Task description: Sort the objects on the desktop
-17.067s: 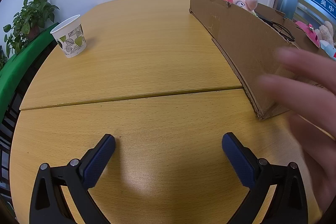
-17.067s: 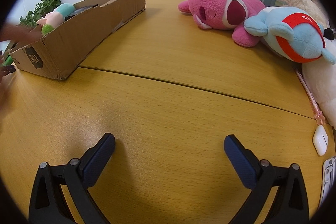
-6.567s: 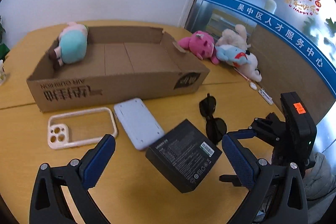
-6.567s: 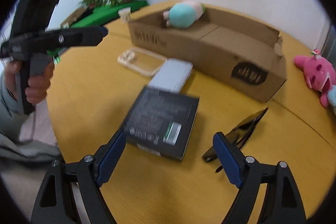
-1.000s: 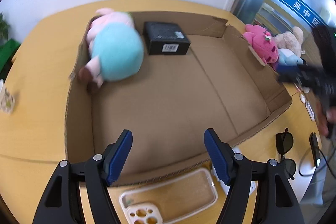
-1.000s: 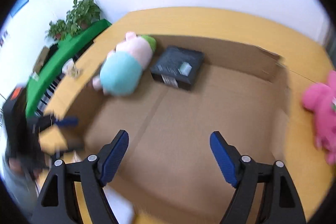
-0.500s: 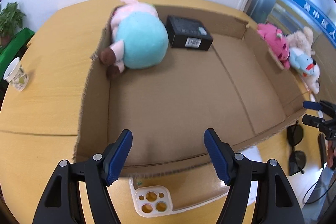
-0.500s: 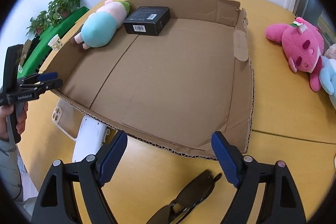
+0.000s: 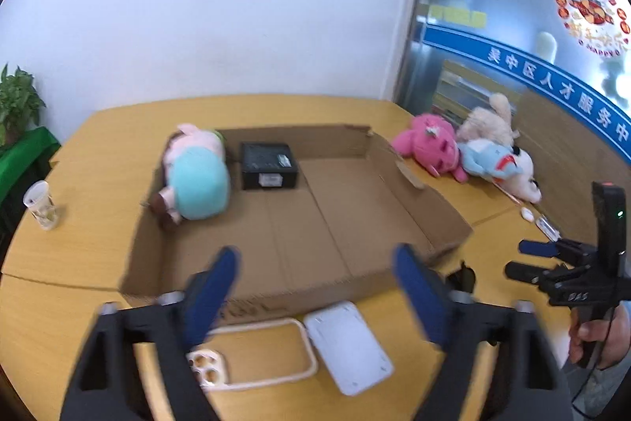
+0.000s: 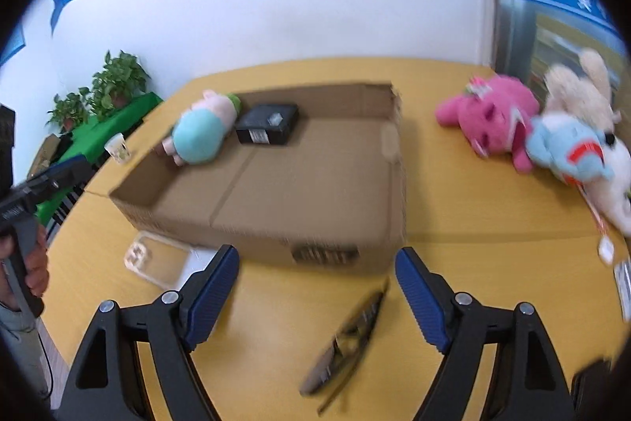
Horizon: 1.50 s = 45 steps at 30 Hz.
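An open cardboard box (image 9: pixel 299 287) lies on the yellow table and holds a pink-and-teal plush pig (image 9: pixel 195 176) and a black box (image 9: pixel 268 165); they also show in the right wrist view, the box (image 10: pixel 276 235), the pig (image 10: pixel 201 133) and the black box (image 10: pixel 268 123). In front of the box lie a clear phone case (image 9: pixel 256 354), a white flat device (image 9: pixel 349 352) and dark sunglasses (image 10: pixel 347 338). My left gripper (image 9: pixel 319 296) is open and empty above the box's near wall. My right gripper (image 10: pixel 317 294) is open and empty above the sunglasses.
Pink, blue and cream plush toys (image 9: pixel 465 148) lie at the right of the table. A paper cup (image 9: pixel 39 204) stands at the left. Small white items (image 9: pixel 546 221) lie near the right edge. Potted plants (image 10: pixel 106 85) stand beyond the table.
Both grippers have pulled back from over the box and tilted up, so the near wall, the phone case, the white device and the sunglasses now lie in front of them.
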Each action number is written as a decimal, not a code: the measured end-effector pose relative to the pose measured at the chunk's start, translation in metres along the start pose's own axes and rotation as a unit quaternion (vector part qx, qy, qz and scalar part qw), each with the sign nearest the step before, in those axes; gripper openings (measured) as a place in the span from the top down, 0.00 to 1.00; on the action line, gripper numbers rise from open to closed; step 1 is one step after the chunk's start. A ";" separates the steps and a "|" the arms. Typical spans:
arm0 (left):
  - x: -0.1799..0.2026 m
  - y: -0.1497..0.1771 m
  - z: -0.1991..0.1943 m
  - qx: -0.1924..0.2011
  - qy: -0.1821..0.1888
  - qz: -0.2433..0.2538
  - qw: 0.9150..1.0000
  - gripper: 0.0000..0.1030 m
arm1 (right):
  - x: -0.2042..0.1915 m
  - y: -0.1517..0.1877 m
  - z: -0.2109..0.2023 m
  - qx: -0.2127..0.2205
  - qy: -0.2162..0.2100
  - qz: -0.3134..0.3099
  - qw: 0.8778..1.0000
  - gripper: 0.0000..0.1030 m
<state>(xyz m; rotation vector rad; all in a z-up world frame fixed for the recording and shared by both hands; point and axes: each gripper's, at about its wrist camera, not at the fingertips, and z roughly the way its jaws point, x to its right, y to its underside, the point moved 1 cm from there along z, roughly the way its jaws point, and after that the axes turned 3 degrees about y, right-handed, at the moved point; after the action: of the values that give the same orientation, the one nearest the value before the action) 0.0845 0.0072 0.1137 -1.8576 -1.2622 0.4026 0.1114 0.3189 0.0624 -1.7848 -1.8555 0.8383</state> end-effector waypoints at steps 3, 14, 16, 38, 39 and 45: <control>0.017 0.016 0.021 -0.031 0.033 -0.012 0.999 0.51 | 0.006 0.034 0.016 -0.042 -0.007 0.025 0.999 0.42; 0.076 0.049 0.064 -0.094 0.096 -0.007 0.991 0.26 | 0.015 0.087 0.070 -0.114 0.006 0.065 0.991 0.62; 0.079 0.050 0.075 -0.109 0.110 -0.018 0.988 0.26 | 0.011 0.088 0.070 -0.108 0.011 0.051 0.993 0.62; 0.134 0.100 0.188 -0.277 0.179 -0.055 0.942 0.72 | -0.008 0.104 0.057 -0.058 -0.033 0.019 0.998 0.75; 0.132 0.099 0.189 -0.279 0.180 -0.060 0.941 0.74 | -0.007 0.104 0.057 -0.057 -0.036 0.021 0.998 0.75; 0.128 0.092 0.175 -0.266 0.166 -0.065 0.947 0.78 | -0.011 0.100 0.054 -0.049 -0.042 0.017 0.998 0.75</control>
<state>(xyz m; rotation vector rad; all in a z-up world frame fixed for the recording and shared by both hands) 0.0821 0.1858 -0.0397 -2.1486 -1.3259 -0.3520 0.1486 0.3002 -0.0436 -1.8720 -1.9547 0.8604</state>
